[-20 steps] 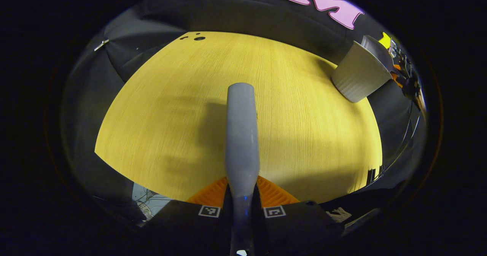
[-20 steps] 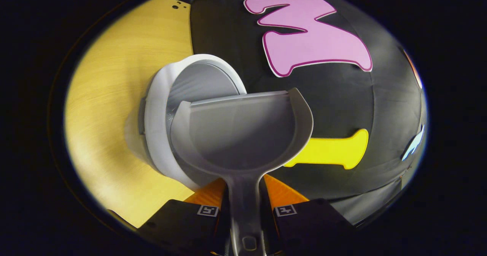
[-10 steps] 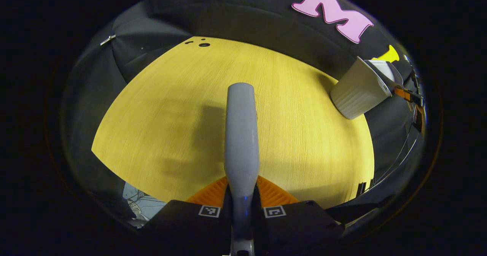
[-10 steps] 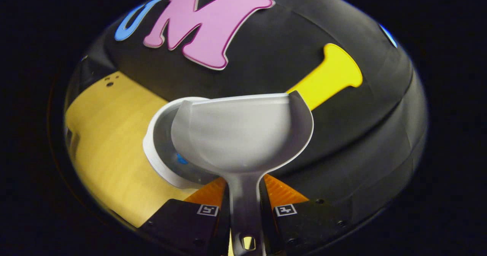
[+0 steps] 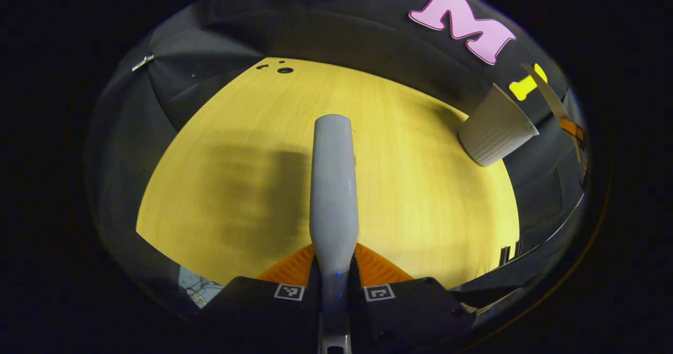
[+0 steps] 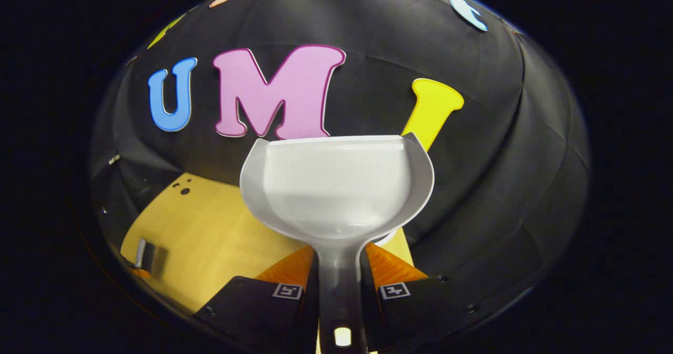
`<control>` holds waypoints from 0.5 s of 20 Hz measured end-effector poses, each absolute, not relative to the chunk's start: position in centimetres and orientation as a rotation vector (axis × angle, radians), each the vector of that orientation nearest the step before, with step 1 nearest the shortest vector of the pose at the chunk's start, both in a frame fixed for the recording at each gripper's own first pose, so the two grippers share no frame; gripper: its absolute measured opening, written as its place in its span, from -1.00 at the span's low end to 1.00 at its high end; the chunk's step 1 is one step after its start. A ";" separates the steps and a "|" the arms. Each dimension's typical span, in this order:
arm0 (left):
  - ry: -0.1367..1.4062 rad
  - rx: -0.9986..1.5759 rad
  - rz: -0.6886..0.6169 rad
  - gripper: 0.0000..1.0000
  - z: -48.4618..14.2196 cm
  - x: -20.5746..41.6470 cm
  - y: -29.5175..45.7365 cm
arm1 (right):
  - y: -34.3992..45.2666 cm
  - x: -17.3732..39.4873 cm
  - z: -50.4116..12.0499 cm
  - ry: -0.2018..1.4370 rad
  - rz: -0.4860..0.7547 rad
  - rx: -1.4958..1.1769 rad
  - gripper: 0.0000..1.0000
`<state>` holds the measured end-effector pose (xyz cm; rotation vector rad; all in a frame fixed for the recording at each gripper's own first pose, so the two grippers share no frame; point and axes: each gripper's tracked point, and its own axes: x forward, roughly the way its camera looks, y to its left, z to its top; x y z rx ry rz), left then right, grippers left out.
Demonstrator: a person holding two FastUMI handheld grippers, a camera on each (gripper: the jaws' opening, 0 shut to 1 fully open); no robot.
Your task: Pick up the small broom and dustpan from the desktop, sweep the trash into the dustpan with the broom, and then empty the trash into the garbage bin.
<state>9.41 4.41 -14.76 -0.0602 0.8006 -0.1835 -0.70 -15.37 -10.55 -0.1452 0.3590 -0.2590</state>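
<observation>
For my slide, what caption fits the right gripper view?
Right gripper shut on the handle of the dustpan, which it holds up over the yellow desktop.

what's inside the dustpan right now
In the right gripper view the dustpan looks empty: bare pale scoop, no trash visible. It covers most of the garbage bin behind it, so the bin's contents cannot be seen.
</observation>
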 end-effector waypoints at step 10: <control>0.822 0.043 -0.305 -0.46 -16.9 10.6 6.2 | -15.0 -1.4 -14.4 0.555 -0.185 0.031 -0.23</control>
